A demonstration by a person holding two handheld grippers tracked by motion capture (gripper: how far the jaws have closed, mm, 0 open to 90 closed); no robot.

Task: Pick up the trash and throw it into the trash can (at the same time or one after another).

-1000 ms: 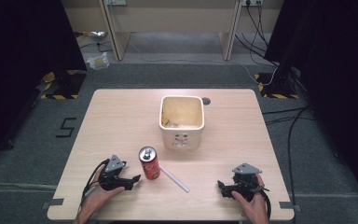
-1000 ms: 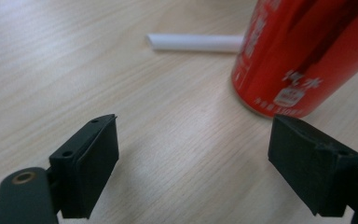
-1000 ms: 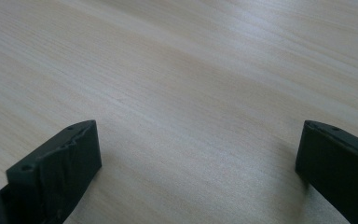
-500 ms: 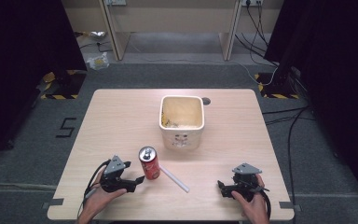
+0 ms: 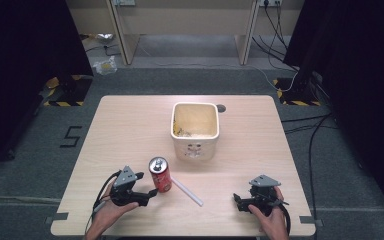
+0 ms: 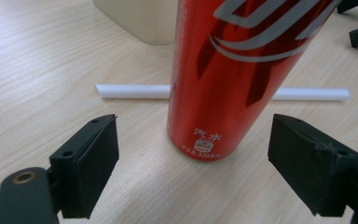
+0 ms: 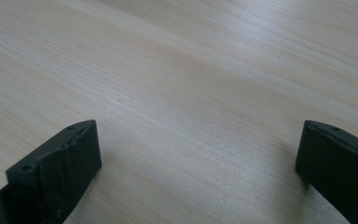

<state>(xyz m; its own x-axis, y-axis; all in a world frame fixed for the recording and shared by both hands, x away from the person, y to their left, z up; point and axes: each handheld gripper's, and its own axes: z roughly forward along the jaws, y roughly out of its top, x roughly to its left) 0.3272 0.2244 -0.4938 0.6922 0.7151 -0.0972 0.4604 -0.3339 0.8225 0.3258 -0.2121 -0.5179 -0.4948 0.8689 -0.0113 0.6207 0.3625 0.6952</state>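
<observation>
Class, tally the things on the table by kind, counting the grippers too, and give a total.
Red can: 1
White straw: 1
Cream bin: 1
Grippers: 2, the left gripper and the right gripper
Total: 5

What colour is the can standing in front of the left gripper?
The can is red with silver markings, shown best in the left gripper view.

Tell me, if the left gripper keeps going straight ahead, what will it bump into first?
Most likely the red can. It stands upright right ahead of the left gripper, between its open jaws and apart from both. The white straw lies behind the can.
</observation>
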